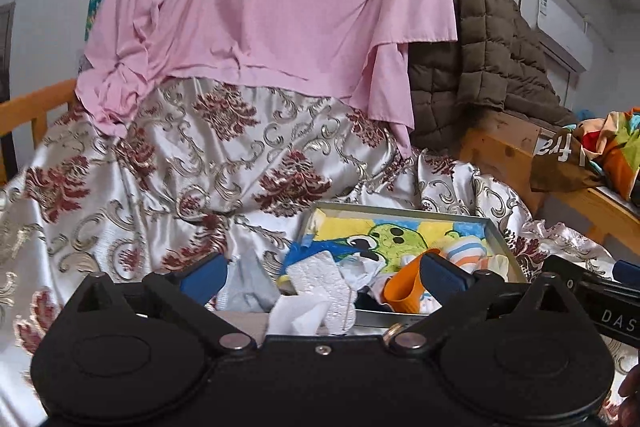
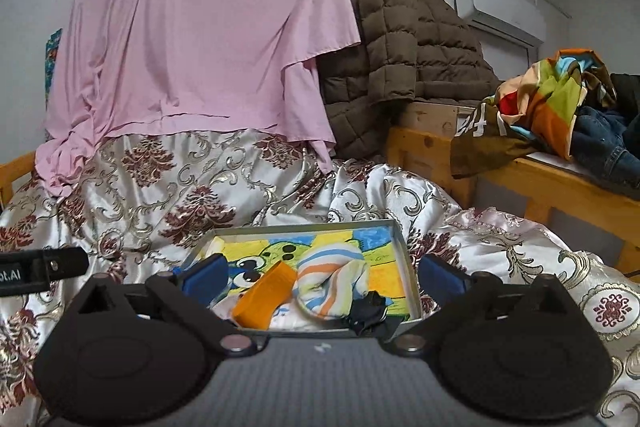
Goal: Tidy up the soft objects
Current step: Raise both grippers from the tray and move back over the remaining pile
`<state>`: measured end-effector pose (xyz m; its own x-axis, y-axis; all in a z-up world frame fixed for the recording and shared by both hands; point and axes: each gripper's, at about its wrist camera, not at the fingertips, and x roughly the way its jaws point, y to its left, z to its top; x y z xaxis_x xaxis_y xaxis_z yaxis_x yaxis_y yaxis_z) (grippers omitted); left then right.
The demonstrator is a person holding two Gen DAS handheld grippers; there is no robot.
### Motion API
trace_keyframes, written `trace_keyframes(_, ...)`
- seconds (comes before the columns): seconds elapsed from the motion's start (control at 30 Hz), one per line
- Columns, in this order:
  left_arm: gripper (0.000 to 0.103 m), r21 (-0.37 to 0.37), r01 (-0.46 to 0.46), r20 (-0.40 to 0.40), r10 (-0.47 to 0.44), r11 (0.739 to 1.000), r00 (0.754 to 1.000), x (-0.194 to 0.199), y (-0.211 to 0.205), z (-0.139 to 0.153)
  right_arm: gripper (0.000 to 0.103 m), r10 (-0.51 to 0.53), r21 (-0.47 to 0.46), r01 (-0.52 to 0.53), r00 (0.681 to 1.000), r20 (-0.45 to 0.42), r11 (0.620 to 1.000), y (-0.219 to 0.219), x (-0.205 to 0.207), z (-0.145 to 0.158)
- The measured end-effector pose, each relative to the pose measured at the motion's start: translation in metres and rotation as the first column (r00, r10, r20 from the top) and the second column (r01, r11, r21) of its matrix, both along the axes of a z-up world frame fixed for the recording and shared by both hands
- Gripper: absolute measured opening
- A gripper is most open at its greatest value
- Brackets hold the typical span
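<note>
My left gripper [image 1: 320,279] and right gripper [image 2: 320,279] both hang with jaws released and empty over the shallow tray [image 2: 408,259] at the lower centre of each frame. In it the soft things lie loosely heaped on a cartoon liner: the striped sock [image 2: 336,279], the orange piece [image 2: 264,295] and a white cloth [image 1: 316,291], probably dropped there for sorting. The tray rests on a bed under a rumpled floral satin cover [image 2: 180,195]; a pink sheet [image 2: 208,27] and brown quilted jacket [image 2: 400,47] hang behind.
</note>
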<state>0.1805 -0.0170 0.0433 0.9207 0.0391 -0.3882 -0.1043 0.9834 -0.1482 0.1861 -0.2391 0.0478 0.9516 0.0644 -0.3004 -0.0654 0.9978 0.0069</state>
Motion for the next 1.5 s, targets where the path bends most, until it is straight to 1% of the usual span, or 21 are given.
trace_keyframes(0.1,0.102,0.021,0.002,-0.011,-0.002,1.0,1.0,-0.011,0.006,0.002,0.103,0.013,-0.009,-0.013,1.0,0.02,1.0,0.003,-0.01,0.0)
trace_keyframes(0.2,0.102,0.037,0.002,0.006,-0.003,0.999,1.0,-0.025,0.014,0.002,0.103,0.026,-0.009,-0.026,0.999,0.028,1.0,0.006,-0.019,0.001)
trace_keyframes(0.37,0.102,0.08,0.021,-0.016,-0.02,0.997,1.0,-0.039,0.024,0.003,0.103,0.092,0.019,-0.093,0.995,0.038,0.995,0.008,-0.029,0.001)
trace_keyframes(0.53,0.102,0.079,0.046,-0.03,-0.043,0.996,0.999,-0.053,0.032,0.002,0.103,0.151,0.03,-0.151,0.988,0.02,0.988,0.018,-0.039,-0.001)
trace_keyframes(0.63,0.102,0.079,0.054,-0.032,-0.051,0.995,0.998,-0.062,0.036,-0.001,0.103,0.168,0.009,-0.168,0.986,0.004,0.986,0.025,-0.046,-0.004)
trace_keyframes(0.73,0.102,0.096,0.051,-0.04,-0.047,0.994,0.998,-0.069,0.039,-0.007,0.103,0.184,-0.01,-0.184,0.983,-0.008,0.983,0.031,-0.053,-0.008)
trace_keyframes(0.8,0.102,0.085,0.044,-0.06,-0.039,0.995,0.997,-0.07,0.043,-0.011,0.103,0.196,-0.019,-0.196,0.98,-0.017,0.98,0.036,-0.057,-0.011)
trace_keyframes(0.93,0.102,0.026,0.007,-0.101,-0.005,1.0,0.995,-0.068,0.054,-0.014,0.103,0.231,-0.056,-0.233,0.972,-0.035,0.971,0.047,-0.061,-0.017)
trace_keyframes(1.07,0.102,0.004,-0.031,-0.141,0.031,1.0,0.989,-0.063,0.062,-0.018,0.103,0.28,-0.105,-0.285,0.958,-0.062,0.953,0.06,-0.062,-0.028)
trace_keyframes(1.23,0.102,-0.034,-0.083,-0.239,0.072,0.996,0.968,-0.052,0.072,-0.029,0.103,0.331,-0.128,-0.345,0.936,-0.118,0.93,0.074,-0.06,-0.042)
trace_keyframes(1.37,0.102,-0.048,-0.126,-0.273,0.108,0.991,0.956,-0.047,0.079,-0.035,0.103,0.362,-0.143,-0.385,0.918,-0.165,0.912,0.085,-0.058,-0.053)
trace_keyframes(1.5,0.102,-0.047,-0.143,-0.293,0.123,0.989,0.948,-0.044,0.083,-0.036,0.103,0.404,-0.135,-0.436,0.89,-0.211,0.89,0.093,-0.056,-0.06)
